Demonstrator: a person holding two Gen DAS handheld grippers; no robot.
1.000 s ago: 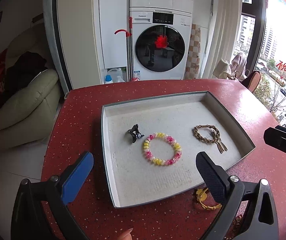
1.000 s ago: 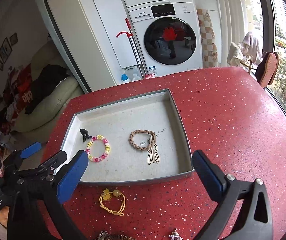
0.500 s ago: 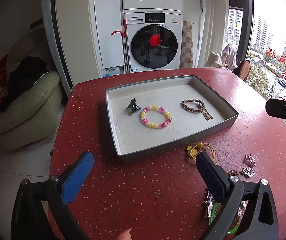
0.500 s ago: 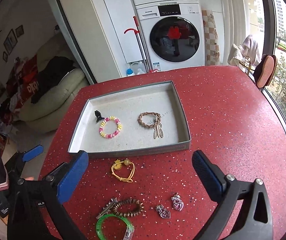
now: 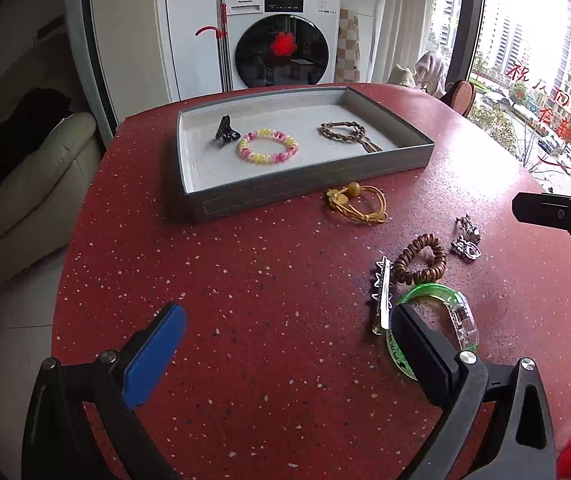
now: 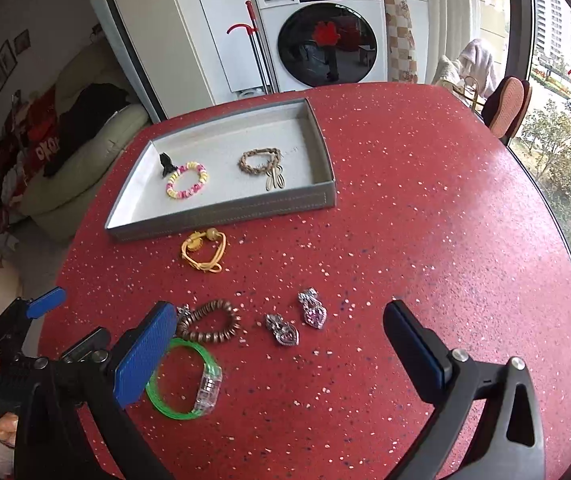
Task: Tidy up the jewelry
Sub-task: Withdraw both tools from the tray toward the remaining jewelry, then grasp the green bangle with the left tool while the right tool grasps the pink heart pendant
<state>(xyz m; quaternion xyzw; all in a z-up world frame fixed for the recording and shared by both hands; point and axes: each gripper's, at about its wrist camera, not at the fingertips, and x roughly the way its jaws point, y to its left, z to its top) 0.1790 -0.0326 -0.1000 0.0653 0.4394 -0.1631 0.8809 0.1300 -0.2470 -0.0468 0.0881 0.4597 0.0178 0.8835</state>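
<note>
A grey tray (image 5: pixel 309 184) (image 6: pixel 221 212) on the red table holds a black clip (image 5: pixel 226 131), a pink-yellow bead bracelet (image 5: pixel 268 151) (image 6: pixel 187 185) and a brown braided bracelet (image 5: pixel 343 131) (image 6: pixel 260 161). In front of the tray lie a yellow cord bracelet (image 5: pixel 359 203) (image 6: pixel 204 251), a brown wooden bead bracelet (image 5: pixel 421 259) (image 6: pixel 209 321), a green bangle (image 5: pixel 437 320) (image 6: pixel 183 380), a silver hair clip (image 5: pixel 383 296) and two silver heart pendants (image 5: pixel 467 238) (image 6: pixel 295 318). My left gripper (image 5: pixel 285 344) is open and empty near the table's front. My right gripper (image 6: pixel 281 344) is open, above the pendants.
A washing machine (image 5: pixel 281 36) and a red-handled mop (image 5: pixel 221 56) stand behind the table. A cream sofa (image 5: pixel 17 184) is to the left, a window to the right. The red table (image 6: pixel 445 208) stretches bare to the right of the tray.
Both grippers have pulled back from the tray toward the table's near edge and stayed open. The loose jewelry in front of the tray has come into view.
</note>
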